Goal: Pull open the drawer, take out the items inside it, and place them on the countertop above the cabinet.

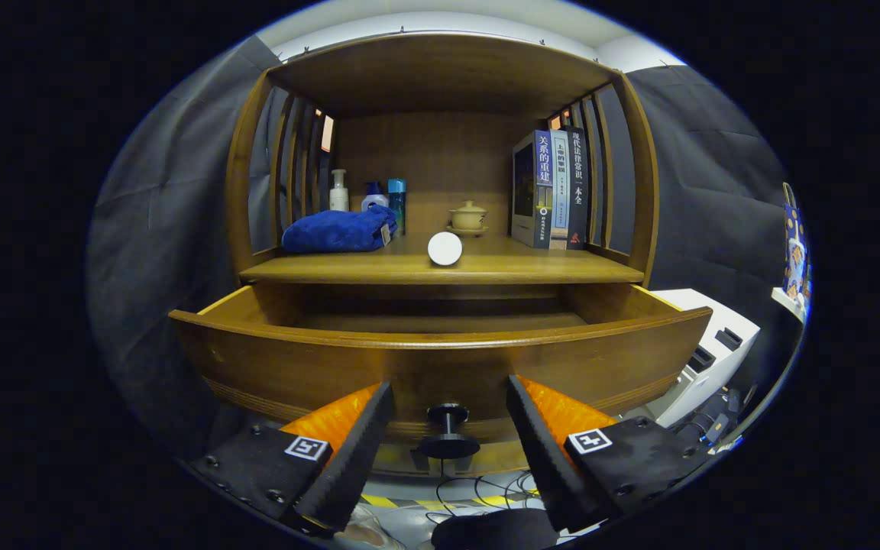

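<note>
Below centre of the frame, the jaws (448, 428) stand apart, one on each side of the knob (448, 428), neither one touching it. The knob sits on the drawer (440, 367) front, which is already pulled well out from the cabinet; the drawer floor is hidden behind the front panel, so its contents cannot be told. Above it, at mid-frame, the bench (440, 267) carries a blue towel (339, 231) at left, bottles (367, 195) behind it, a white puck (444, 248) at the middle, a lidded cup (468, 216) behind that, and books (551, 189) at right. Judged step: drawing the drawer out is about done. To proceed well, keep the jaws apart, back straight off the knob, rise above the front panel, and tilt down to see inside before grasping. Bare bench lies right of the puck for placing.
</note>
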A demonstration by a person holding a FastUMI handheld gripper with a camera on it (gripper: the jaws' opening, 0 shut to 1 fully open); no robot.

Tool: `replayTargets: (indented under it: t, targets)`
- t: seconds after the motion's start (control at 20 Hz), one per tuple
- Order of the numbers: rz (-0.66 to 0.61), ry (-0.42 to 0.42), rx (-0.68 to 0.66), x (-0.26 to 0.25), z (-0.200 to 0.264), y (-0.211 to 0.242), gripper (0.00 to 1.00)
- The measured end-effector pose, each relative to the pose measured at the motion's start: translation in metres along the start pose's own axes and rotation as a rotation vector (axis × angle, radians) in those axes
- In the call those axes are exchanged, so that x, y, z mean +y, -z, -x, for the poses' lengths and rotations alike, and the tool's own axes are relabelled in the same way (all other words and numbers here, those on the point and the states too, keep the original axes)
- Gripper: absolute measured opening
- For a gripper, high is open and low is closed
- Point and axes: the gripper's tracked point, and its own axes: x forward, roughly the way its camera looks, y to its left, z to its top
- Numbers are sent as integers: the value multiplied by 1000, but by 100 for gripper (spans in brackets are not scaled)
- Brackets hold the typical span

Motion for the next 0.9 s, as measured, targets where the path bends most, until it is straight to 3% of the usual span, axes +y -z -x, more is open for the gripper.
replayTargets:
  t: [0.9]
  targets:
    - [-2, 4, -6, 4, -73, -22, 99]
